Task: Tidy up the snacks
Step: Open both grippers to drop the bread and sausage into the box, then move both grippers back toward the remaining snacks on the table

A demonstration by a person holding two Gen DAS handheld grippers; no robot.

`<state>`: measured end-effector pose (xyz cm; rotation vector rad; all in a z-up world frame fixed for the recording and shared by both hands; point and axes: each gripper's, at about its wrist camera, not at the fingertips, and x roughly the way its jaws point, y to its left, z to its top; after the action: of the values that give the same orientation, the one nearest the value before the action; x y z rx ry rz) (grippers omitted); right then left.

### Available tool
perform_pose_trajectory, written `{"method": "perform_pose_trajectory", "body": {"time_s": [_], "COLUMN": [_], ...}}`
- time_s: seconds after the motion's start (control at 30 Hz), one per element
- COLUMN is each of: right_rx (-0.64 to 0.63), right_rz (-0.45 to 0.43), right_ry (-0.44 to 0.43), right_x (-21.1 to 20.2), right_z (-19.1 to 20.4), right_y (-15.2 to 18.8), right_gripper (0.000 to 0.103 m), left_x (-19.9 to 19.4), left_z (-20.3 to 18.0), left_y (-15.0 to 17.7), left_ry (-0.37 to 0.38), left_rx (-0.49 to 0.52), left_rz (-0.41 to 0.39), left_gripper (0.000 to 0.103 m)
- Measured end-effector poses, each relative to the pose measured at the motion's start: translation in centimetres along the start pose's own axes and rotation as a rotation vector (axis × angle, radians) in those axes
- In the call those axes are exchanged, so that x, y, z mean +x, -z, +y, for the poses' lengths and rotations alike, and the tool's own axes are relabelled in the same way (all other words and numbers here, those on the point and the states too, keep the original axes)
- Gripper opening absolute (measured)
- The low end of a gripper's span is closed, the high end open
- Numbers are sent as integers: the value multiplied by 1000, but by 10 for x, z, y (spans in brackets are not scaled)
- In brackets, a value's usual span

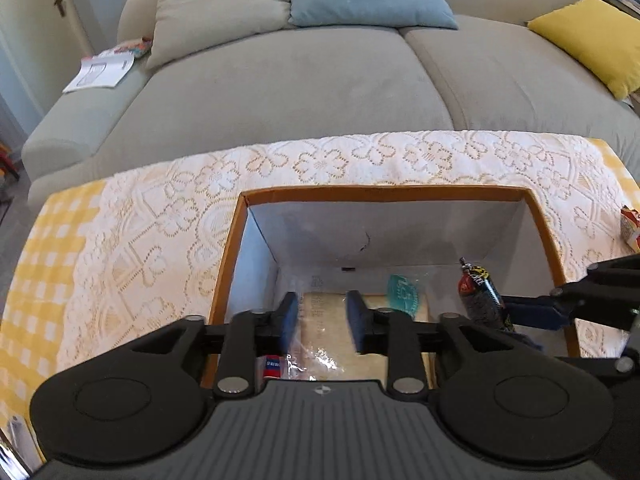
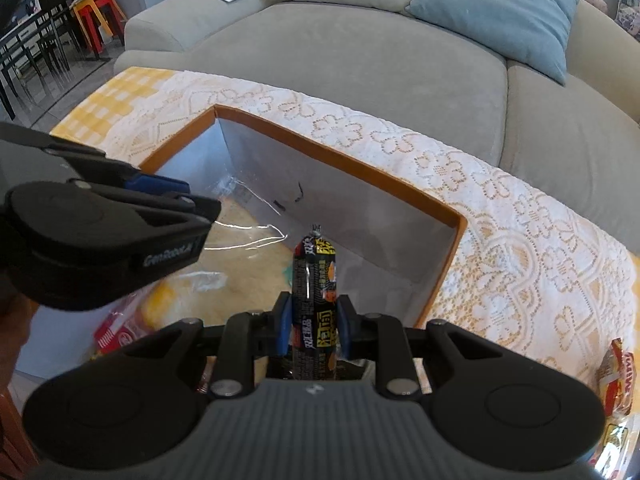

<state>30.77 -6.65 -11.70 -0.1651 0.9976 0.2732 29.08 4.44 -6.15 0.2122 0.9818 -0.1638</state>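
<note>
An orange-rimmed cardboard box (image 1: 384, 192) stands open on the lace-covered table. My left gripper (image 1: 323, 316) hangs inside it, open, its blue pads apart above a clear-wrapped pale pack (image 1: 332, 344) lying on the box floor; nothing is between the pads. My right gripper (image 2: 312, 320) is shut on a black-wrapped sausage stick (image 2: 314, 292), held upright over the box's right part (image 2: 360, 160). In the left wrist view the stick (image 1: 480, 296) shows at the right. The left gripper (image 2: 188, 196) shows at the left of the right wrist view. A red and white pack (image 2: 120, 332) lies in the box.
Red and yellow snack packs (image 2: 620, 372) lie on the tablecloth (image 2: 520, 240) right of the box. A grey sofa (image 1: 300, 80) with cushions stands just behind the table. A booklet (image 1: 100, 72) rests on the sofa arm. Chairs and stools (image 2: 96, 20) stand far left.
</note>
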Motion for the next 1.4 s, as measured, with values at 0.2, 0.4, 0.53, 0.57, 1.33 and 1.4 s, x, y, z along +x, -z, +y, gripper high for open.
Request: {"method": "perform_pose_trajectory", "body": {"time_s": [0.2, 0.4, 0.53, 0.57, 1.33, 1.4], "right_rx": [25, 12, 0, -6, -31, -47], "right_rz": [-13, -30, -41, -45, -264, -240], "right_ry": [-11, -11, 3, 5, -22, -16], "right_x": [-3, -15, -28, -32, -146, -145], "right_z": [-4, -1, -1, 0, -38, -45], "right_y": [2, 4, 7, 9, 149, 162], "right_gripper": [21, 22, 34, 34, 52, 60], "left_x": [-22, -35, -44, -46, -125, -124], "left_z": [-6, -9, -11, -11, -101, -114], "left_y": [-1, 3, 10, 12, 84, 90], "left_ry": [-35, -34, -32, -30, 108, 128], "left_rx": [37, 31, 42, 42, 87, 106], "left_rz": [-62, -47, -34, -34, -131, -114], "left_gripper": [52, 56, 56, 56, 56, 56]}}
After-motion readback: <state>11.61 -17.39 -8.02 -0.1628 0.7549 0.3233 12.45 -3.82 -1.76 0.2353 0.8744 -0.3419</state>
